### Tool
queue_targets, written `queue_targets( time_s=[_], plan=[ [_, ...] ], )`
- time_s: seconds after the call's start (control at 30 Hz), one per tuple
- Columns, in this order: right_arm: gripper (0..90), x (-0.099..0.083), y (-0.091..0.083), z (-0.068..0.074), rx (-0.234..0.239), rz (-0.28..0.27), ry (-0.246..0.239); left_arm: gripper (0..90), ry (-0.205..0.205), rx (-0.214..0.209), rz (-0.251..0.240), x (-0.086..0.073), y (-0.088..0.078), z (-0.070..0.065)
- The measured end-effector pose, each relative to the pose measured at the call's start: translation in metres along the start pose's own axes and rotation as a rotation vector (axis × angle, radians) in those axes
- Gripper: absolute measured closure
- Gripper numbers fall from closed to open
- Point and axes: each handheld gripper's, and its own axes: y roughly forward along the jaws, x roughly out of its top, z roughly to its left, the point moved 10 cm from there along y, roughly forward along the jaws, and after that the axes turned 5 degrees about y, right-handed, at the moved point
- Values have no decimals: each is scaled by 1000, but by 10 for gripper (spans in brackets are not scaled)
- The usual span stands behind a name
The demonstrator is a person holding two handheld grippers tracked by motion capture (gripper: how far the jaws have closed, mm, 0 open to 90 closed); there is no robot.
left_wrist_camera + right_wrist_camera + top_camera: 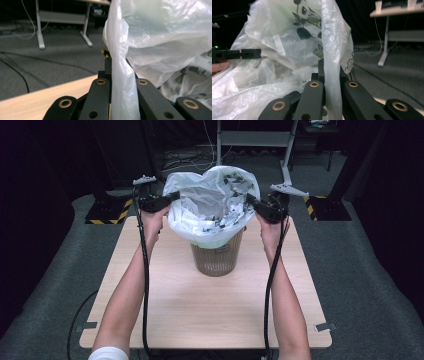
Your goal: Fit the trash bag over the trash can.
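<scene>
The white bag [212, 207] sits in the brown bin [217, 257] in the middle of the table [210, 310], and its top is pulled up above the bin's rim. It looks like the bag is being put in or lifted out; I cannot tell which. The left gripper [172, 197] pinches the bag's left edge and the right gripper [248, 199] pinches its right edge. Both pairs of fingers [100, 100] are squeezed tight on a thin fold of the plastic, holding the mouth wide open. The bag still needs to be set over the rim or pulled out
</scene>
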Motion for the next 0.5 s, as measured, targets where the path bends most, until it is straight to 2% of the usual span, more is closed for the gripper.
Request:
queue_targets(
  time_s=[0.17,0.2,0.3,0.37,0.43,0.5],
  plan=[
    [891,-15,6,-7,-11,85,33,845,-22,-9,40,-9,5,8],
    [875,-21,3,-4,-1,106,32,793,-27,-14,46,-10,5,8],
    [853,-25,-2,2,27,118,36,750,-37,-32,43,-12,1,8],
    [776,-29,-8,8,34,137,19,634,-38,-28,32,-11,-4,7],
    [691,-28,-15,12,30,132,2,597,-24,-23,18,-9,-10,4],
    [576,-17,-29,17,27,81,-21,489,-10,-22,16,-9,-17,-1]
  ],
)
